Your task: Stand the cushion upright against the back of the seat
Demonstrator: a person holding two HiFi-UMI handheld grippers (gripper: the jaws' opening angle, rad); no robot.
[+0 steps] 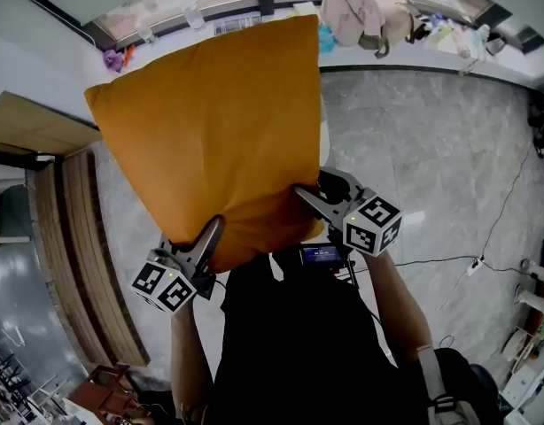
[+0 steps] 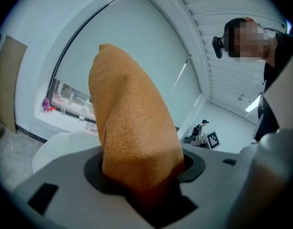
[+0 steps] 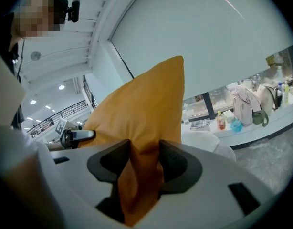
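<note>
An orange cushion (image 1: pixel 214 131) hangs in the air in front of me, held by its lower edge. My left gripper (image 1: pixel 207 235) is shut on its lower left corner, where thick fabric (image 2: pixel 132 128) fills the jaws. At the lower right corner my right gripper (image 1: pixel 309 200) pinches a fold of the cushion (image 3: pixel 141 113) between its dark pads (image 3: pixel 172 161). A white rounded seat (image 3: pixel 208 140) shows just beyond the cushion, mostly hidden by it; a sliver of it (image 1: pixel 324 140) shows in the head view.
A window sill (image 1: pixel 414 47) at the back carries bags, bottles and small items. A wooden slatted panel (image 1: pixel 73 264) runs along the left. Cables (image 1: pixel 485 237) lie on the grey marble floor at right.
</note>
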